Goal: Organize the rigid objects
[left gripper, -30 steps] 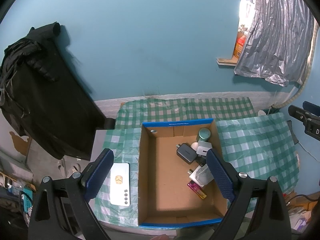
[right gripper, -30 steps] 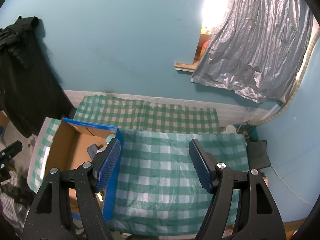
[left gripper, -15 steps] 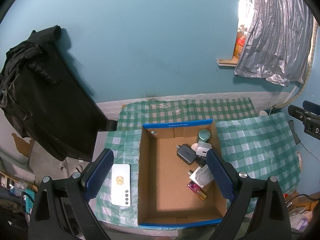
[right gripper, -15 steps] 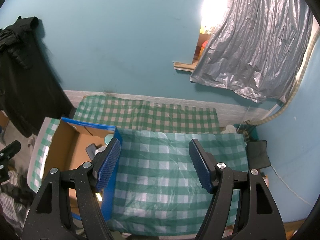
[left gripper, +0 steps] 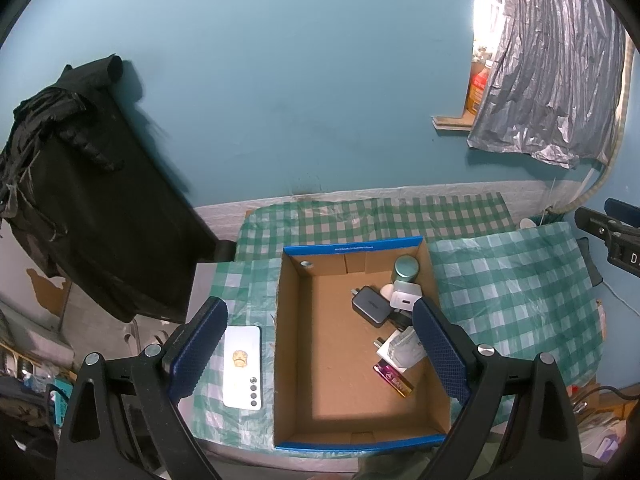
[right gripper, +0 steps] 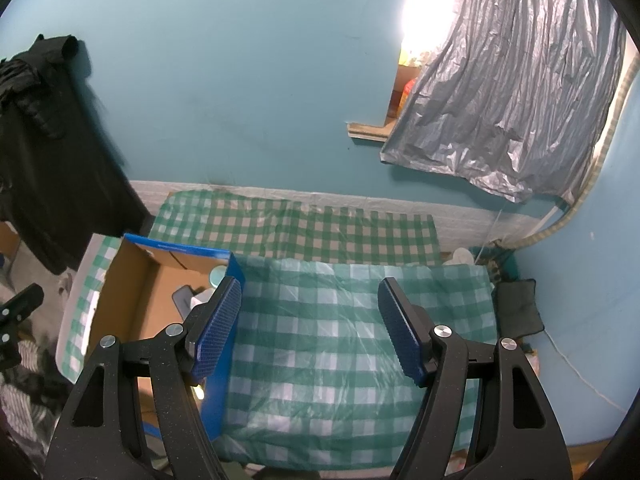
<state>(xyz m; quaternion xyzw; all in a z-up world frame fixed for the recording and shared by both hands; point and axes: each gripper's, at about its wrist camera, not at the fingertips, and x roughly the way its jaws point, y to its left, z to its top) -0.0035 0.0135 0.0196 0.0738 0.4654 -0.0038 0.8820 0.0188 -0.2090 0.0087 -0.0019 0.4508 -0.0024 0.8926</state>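
Note:
A cardboard box with blue rims (left gripper: 288,360) sits on the green checked cloth. Along its right side lie a dark grey charger (left gripper: 370,306), a white charger (left gripper: 406,298), a green-lidded jar (left gripper: 406,269), a white plug (left gripper: 394,350) and a purple-gold stick (left gripper: 394,381). A white phone (left gripper: 242,366) lies on the cloth left of the box. My left gripper (left gripper: 320,354) is open and empty, high above the box. My right gripper (right gripper: 310,330) is open and empty above the bare cloth (right gripper: 340,340) right of the box (right gripper: 120,300).
A black garment (left gripper: 80,200) hangs at the left by the teal wall. A silver curtain (left gripper: 552,80) covers a window at the upper right. A black pouch (right gripper: 518,308) lies at the cloth's right edge. Clutter sits below the table at both sides.
Both views have shifted only slightly, with the left gripper drifting a little up and back. Neither gripper has changed its opening, and no object has moved.

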